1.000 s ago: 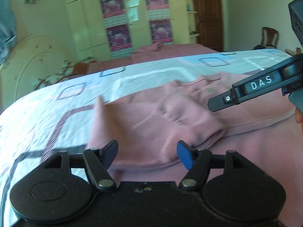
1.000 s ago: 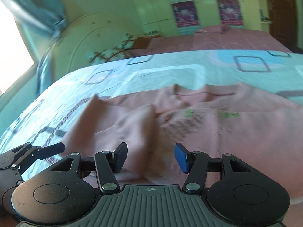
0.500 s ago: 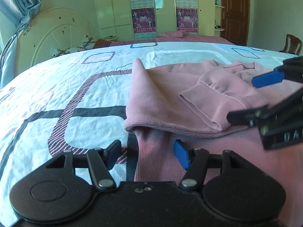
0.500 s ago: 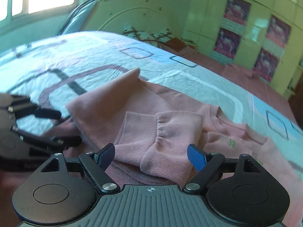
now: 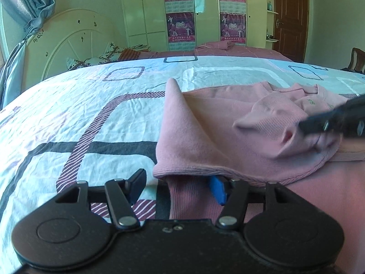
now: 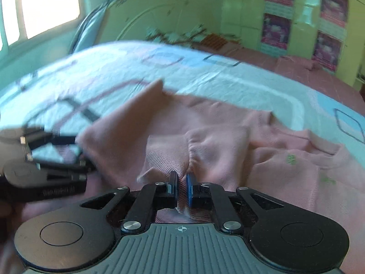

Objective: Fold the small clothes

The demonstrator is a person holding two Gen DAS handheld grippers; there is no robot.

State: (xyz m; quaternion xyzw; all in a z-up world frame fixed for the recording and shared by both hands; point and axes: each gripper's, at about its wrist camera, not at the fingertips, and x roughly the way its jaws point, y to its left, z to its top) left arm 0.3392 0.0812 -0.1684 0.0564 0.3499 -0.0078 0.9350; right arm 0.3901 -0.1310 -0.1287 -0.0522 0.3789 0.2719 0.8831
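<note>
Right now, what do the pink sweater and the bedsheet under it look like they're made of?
Pink sweater: soft matte knit, probably cotton blend; fine ribbing shows on the cuff and hem. Bedsheet: thin woven fabric, likely cotton, matte, with fine creases and a printed pattern of squares.

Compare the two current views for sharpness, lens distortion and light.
Left wrist view: sharp, except the right gripper smeared at the right edge; fisheye bows the bedspread. Right wrist view: motion blur throughout, softening the pink sweater and left gripper; only its own gripper body is crisp; the window top left is blown out to white.
</note>
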